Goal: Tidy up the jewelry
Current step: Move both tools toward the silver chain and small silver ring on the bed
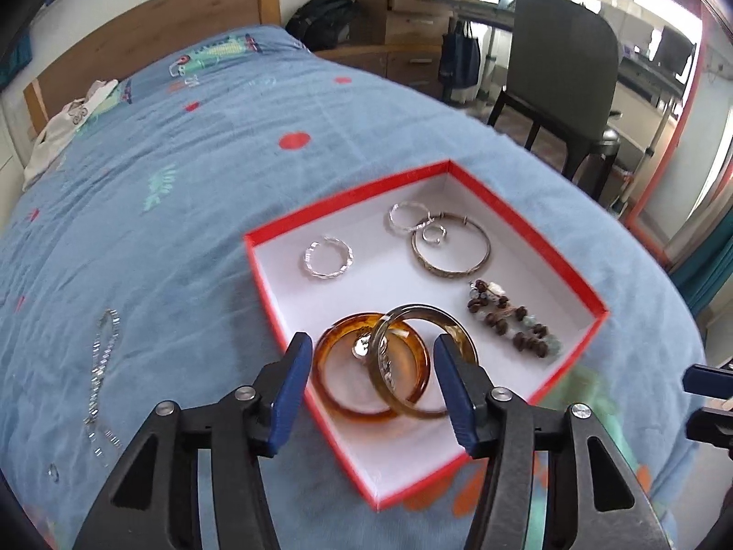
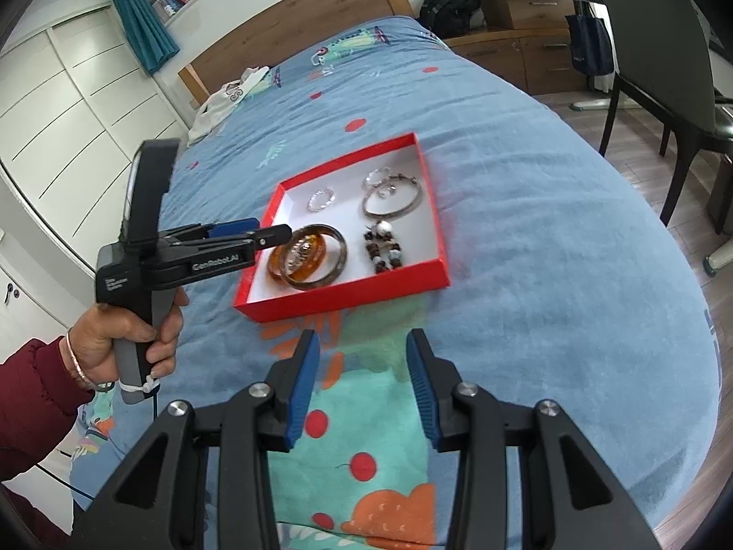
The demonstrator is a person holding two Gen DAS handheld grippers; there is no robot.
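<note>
In the lower middle of the left wrist view we see two bangles, one amber and one olive-brown, overlapping in the near corner of the red box on the bed. Our left hand-held gripper hangs straight over them, its jaws apart and pressing on nothing. A silver chain lies loose on the cover at the lower left, outside the box and nearer this hand. Our right hand-held gripper waits low in its own view, jaws apart and empty, well short of the box.
</note>
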